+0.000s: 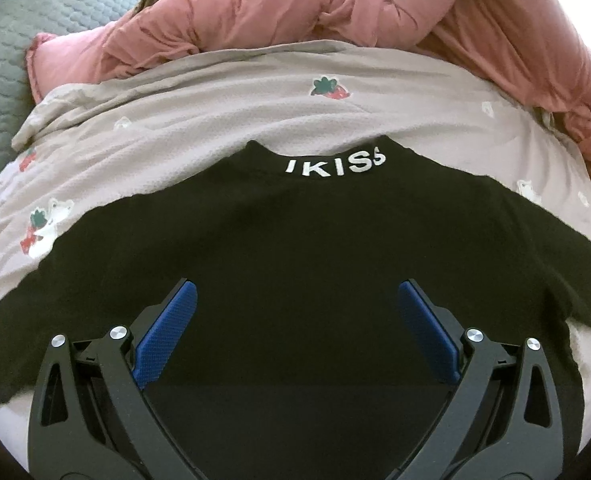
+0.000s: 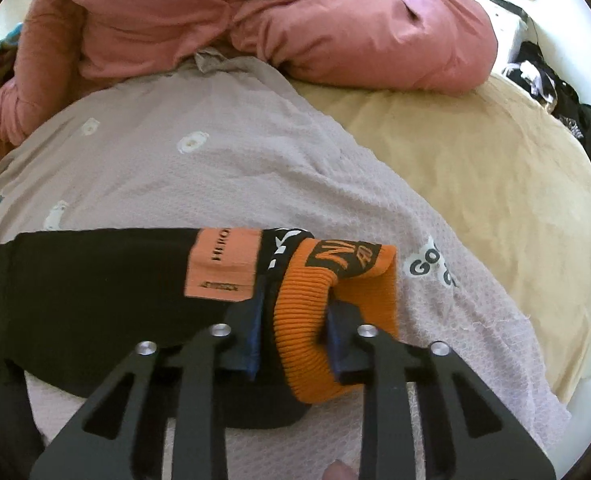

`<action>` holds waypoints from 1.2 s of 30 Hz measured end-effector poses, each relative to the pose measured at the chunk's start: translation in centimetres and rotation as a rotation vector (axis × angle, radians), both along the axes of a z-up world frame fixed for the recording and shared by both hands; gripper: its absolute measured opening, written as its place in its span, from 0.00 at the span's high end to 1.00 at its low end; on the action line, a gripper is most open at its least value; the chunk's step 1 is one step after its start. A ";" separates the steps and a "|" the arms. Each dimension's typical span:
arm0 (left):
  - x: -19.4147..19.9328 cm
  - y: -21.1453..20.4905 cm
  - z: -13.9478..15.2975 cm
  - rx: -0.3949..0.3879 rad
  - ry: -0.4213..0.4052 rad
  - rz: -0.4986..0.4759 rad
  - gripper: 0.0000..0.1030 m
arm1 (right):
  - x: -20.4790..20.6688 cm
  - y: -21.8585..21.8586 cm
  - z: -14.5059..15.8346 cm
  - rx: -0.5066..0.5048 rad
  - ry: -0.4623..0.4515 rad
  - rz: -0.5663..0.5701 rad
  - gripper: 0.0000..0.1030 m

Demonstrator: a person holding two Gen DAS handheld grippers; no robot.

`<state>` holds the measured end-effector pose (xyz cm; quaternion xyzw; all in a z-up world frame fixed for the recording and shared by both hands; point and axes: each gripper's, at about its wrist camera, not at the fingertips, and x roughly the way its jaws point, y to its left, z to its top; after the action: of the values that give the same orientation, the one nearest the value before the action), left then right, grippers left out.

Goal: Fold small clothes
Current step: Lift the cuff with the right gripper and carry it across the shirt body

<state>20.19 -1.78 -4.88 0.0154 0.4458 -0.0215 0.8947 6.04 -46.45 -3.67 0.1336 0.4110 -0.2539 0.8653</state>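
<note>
Right gripper (image 2: 295,316) clamped on orange ribbed cuff (image 2: 303,320); left gripper (image 1: 297,320) spread wide over black top (image 1: 295,232), collar at 12 o'clock. Light, limp knit on grey blanket (image 1: 215,120); grip seams.

Pink duvet (image 1: 295,12) heaped behind; beige sheet (image 2: 475,184) lies open rightward.

We read white letters "KISS" on the collar of the black shirt (image 1: 295,264), upper middle of the left wrist view — a partial stroke stands before the K. In the right wrist view, the orange patch (image 2: 223,264) at centre carries small vertical print, too blurred to spell out. The orange ribbed cuff (image 2: 335,300) shows a black label starting "N". On the grey blanket (image 2: 215,168), right of centre, we read "GO" — the rest is cut off.
</note>
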 end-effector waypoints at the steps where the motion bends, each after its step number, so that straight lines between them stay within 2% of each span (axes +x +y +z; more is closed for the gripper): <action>1: -0.2 0.3 0.0 -0.012 -0.003 0.002 0.08 | -0.2 0.2 0.4 0.005 -0.019 0.004 0.84; 6: -0.7 1.4 -0.1 -0.056 -0.003 0.014 0.08 | -0.6 2.3 3.3 -0.011 -0.112 0.064 0.86; 17: -1.7 4.0 0.7 -0.083 -0.028 0.042 0.08 | 1.3 9.6 7.2 0.117 -0.245 0.250 0.87; 25: -2.0 6.3 1.7 -0.127 -0.047 0.074 0.08 | 3.9 17.4 8.5 0.201 -0.279 0.427 0.87; 31: -2.3 8.3 2.4 -0.153 -0.061 0.109 0.08 | 6.2 23.4 8.3 0.279 -0.265 0.550 0.87; 36: -2.2 9.1 2.4 -0.171 -0.055 0.121 0.08 | 7.9 28.3 8.2 0.302 -0.247 0.629 0.87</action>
<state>17.95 7.34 -2.48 -0.0877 0.4178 -0.0049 0.9043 13.98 -18.16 4.49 0.1566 0.3572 0.1062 0.9147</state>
